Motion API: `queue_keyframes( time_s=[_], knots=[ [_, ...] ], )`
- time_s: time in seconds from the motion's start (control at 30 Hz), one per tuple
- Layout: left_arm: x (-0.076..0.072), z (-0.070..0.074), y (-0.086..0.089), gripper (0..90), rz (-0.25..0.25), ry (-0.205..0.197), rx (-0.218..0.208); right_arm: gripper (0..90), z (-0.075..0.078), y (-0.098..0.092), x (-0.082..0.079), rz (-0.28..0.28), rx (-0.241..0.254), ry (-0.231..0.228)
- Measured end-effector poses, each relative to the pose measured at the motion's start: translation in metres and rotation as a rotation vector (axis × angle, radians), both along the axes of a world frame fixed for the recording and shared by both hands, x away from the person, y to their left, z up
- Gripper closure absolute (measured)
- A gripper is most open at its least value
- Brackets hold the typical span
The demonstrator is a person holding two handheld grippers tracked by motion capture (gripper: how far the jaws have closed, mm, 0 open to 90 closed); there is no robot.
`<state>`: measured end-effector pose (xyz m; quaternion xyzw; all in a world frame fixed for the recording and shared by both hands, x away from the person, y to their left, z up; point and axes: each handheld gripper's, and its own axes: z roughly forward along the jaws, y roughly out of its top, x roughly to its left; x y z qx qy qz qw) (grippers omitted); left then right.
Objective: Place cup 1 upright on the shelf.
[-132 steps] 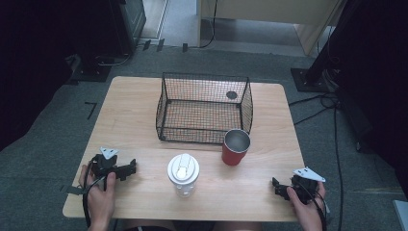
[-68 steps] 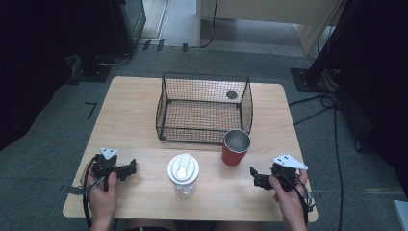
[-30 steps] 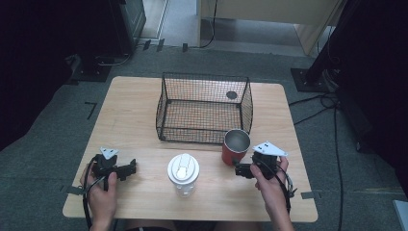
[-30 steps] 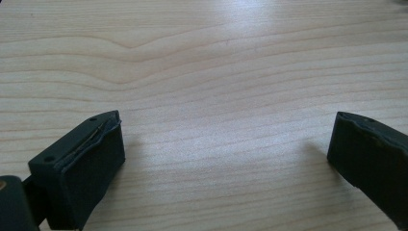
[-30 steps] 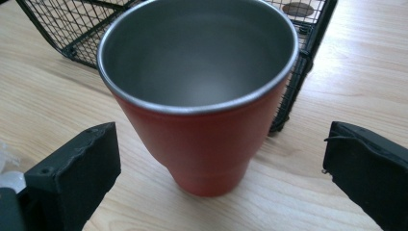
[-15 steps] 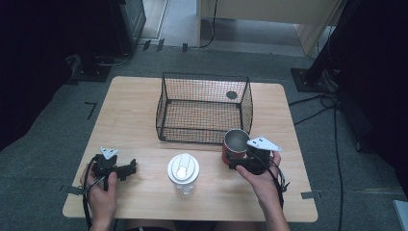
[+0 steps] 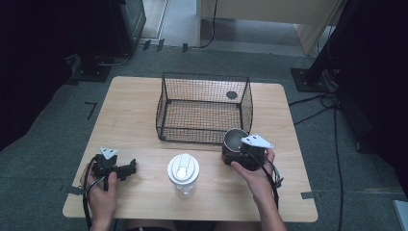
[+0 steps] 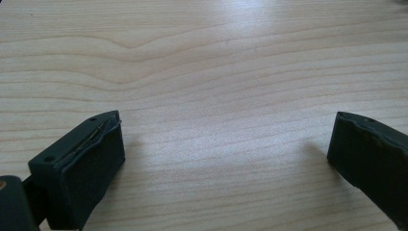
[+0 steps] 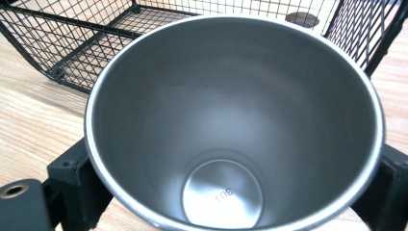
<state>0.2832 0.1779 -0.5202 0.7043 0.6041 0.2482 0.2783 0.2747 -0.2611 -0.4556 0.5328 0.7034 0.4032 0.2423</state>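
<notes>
A red cup (image 7: 234,140) with a steel inside (image 9: 231,120) stands upright on the wooden table (image 7: 130,120), just in front of the wire basket's right corner. My right gripper (image 7: 233,154) reaches it from the right. Its jaws have just been closing with the cup between them, and in the right gripper view (image 9: 231,192) both black jaws sit against the cup's wall. My left gripper (image 7: 129,169) rests near the table's front left. Its jaws (image 8: 226,163) stand wide open over bare wood.
A black wire basket (image 7: 204,77) stands at the middle back, with a small dark disc (image 7: 231,95) in its far right corner. A clear bottle with a white lid (image 7: 183,171) stands at front centre, between the two hands. Cables trail off the table's right side.
My right gripper has travelled from the front right edge leftward up to the red cup, and its jaws now sit around the cup. The left hand has stayed put.
</notes>
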Motion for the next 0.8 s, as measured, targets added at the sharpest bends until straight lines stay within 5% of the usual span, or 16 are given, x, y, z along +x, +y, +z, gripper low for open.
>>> queue_keyframes(
  time_s=[0.43, 0.8],
  knots=[
    [0.000, 0.000, 0.000, 0.0, 0.000, 0.000, 0.000, 7.2, 0.002, 0.003, -0.005, -0.018, -0.054, -0.023],
    [0.000, 0.000, 0.000, 0.0, 0.000, 0.000, -0.001, 7.2, 0.020, 0.001, -0.017, -0.007, -0.025, -0.046]
  ],
)
